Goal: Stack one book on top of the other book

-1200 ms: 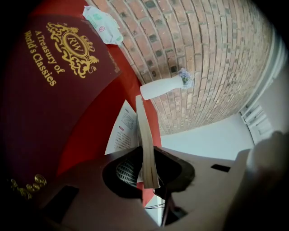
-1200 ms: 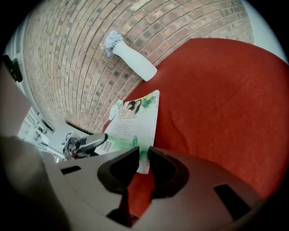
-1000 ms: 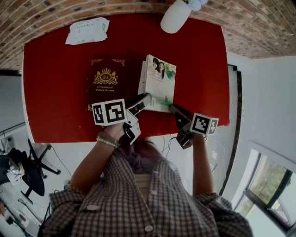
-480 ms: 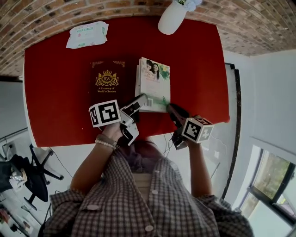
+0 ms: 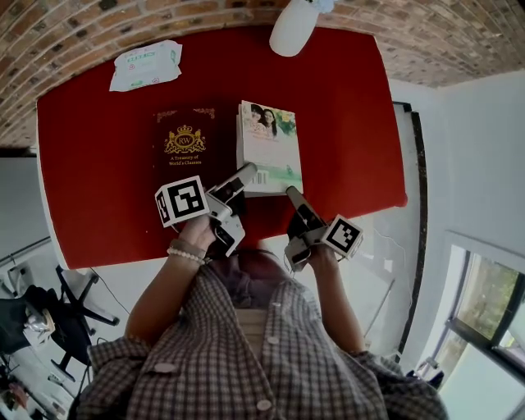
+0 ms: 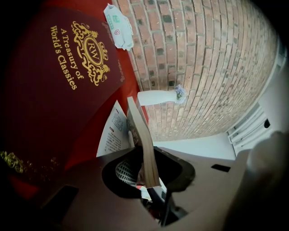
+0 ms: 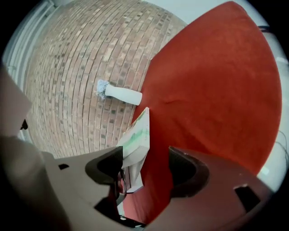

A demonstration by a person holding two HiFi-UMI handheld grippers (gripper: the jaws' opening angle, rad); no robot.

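Setting: a red surface [image 5: 98, 164] set against a brick wall [image 5: 82, 25]; a white vase [image 5: 291, 29] at the far edge and a packet of wipes [image 5: 146, 64] at the far left.
Lower book: the maroon book [image 5: 184, 148] lies flat, gilt cover up, left of centre.
Book to be stacked: the paperback [image 5: 269, 148] lies just right of the maroon book, edge by edge with it and not yet on top. Whether its near edge is clear of the surface cannot be told.
Left gripper [image 5: 244, 172]: pinching the paperback at its near left corner; the left gripper view shows the page block between the pads, with one leaf or cover hanging loose on the left.
Right gripper [image 5: 292, 194]: at the near right corner, its jaws having just been opening. They stand spread wide, the corner between them but pressed by neither pad.
Stage (judged): a one-handed carry, with the lift and shift leftward still to come.
Risk 1: held at one corner only, the paperback may sag, swing about that pinch or slip out.
Risk 2: the loose leaf may fan open and fold under as the book is laid down.
Risk 3: a low pass could catch the maroon book's edge and push it askew.
Risk 4: the spread right jaws may snag the corner as they draw back.
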